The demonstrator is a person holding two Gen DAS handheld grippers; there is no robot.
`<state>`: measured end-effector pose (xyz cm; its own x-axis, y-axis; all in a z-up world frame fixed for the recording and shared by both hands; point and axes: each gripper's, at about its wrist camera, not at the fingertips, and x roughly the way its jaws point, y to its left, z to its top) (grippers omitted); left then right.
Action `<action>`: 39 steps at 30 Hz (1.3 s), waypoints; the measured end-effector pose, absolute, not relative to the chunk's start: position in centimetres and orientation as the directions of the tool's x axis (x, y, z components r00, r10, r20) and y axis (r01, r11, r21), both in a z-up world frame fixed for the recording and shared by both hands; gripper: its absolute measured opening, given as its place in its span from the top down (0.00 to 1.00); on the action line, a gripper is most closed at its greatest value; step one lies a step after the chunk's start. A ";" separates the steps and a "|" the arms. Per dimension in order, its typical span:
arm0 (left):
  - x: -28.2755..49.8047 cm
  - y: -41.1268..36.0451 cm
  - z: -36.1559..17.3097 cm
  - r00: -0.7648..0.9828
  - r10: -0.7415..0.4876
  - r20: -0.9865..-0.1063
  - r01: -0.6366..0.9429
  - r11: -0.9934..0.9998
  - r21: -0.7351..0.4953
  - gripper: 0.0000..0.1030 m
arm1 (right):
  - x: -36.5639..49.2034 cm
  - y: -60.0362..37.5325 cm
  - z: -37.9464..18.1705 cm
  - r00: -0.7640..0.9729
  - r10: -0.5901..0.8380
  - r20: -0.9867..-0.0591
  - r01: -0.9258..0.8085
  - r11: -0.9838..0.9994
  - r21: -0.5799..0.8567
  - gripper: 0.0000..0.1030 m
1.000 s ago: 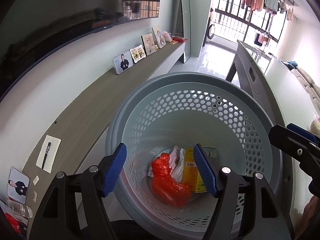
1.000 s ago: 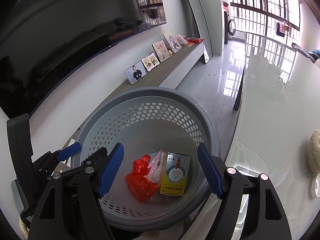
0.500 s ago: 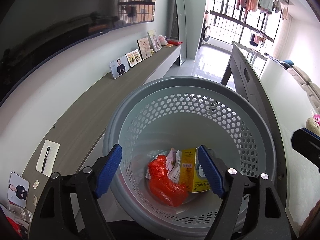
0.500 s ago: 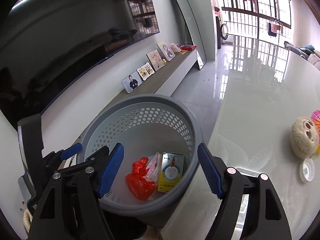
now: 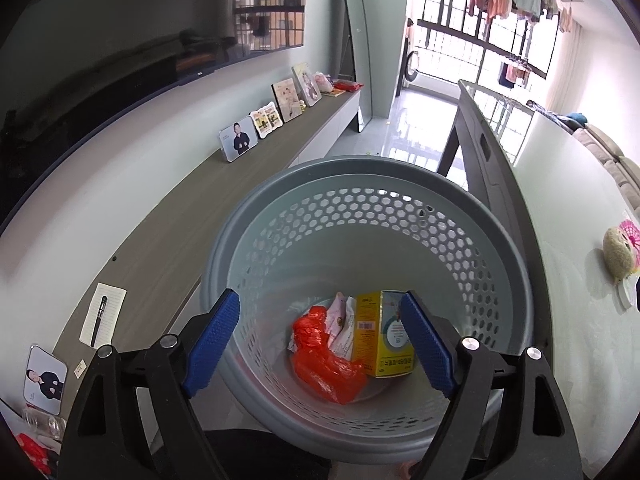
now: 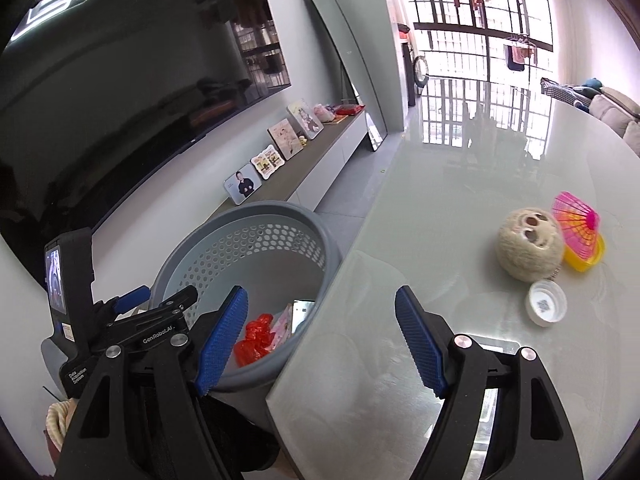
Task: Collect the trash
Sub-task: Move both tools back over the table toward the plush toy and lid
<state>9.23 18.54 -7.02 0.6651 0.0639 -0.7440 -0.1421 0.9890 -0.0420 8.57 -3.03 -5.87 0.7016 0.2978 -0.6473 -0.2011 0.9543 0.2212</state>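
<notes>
We note the white table [image 6: 460,184], then the grey basket [image 5: 360,184] beside its edge, holding a yellow box [image 5: 380,336] and a red bag [image 5: 324,364]. Above the basket, our left gripper [image 5: 320,340] has just been opening and holds nothing; our right gripper [image 6: 320,340] stands spread, empty. On the table, well away from the basket, lies a white cap [image 6: 546,308].

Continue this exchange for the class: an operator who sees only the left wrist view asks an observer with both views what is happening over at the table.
Operator: I see little beyond the basket. Where is the right gripper?
Observer: The right gripper hangs open and empty over the near edge of the table.
Operator: Is there anything there to collect?
Observer: A white bottle cap lies on the table just in front of a fuzzy ball toy.
</notes>
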 end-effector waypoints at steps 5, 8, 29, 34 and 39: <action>8.4 16.7 -5.8 0.683 0.038 -0.729 -0.102 0.994 -0.043 0.18 | 7.8 -5.2 -5.6 0.714 0.283 -0.640 -0.167 0.957 0.237 0.29; 8.1 15.5 -5.0 0.694 0.020 -0.720 -0.078 0.996 -0.048 0.18 | 6.9 -6.4 -5.6 0.725 0.267 -0.635 -0.144 0.960 0.240 0.29; 8.3 6.1 -2.7 0.715 -0.094 -0.693 0.099 0.995 -0.032 0.11 | 4.5 -16.9 -7.0 0.743 0.140 -0.654 0.052 0.963 0.266 0.29; 8.6 3.8 -2.5 0.712 -0.122 -0.691 0.139 0.990 -0.031 0.10 | 4.8 -18.7 -7.8 0.728 0.119 -0.675 0.088 0.960 0.264 0.29; 9.2 2.1 -2.4 0.706 -0.143 -0.694 0.170 0.985 -0.029 0.10 | 5.4 -19.7 -8.4 0.710 0.113 -0.695 0.109 0.958 0.266 0.29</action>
<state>9.19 2.09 -2.45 0.7060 -0.1426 -0.6937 0.1701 0.9850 -0.0293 5.44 -19.74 -8.44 0.7098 0.1127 -0.6953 0.1087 0.9578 0.2662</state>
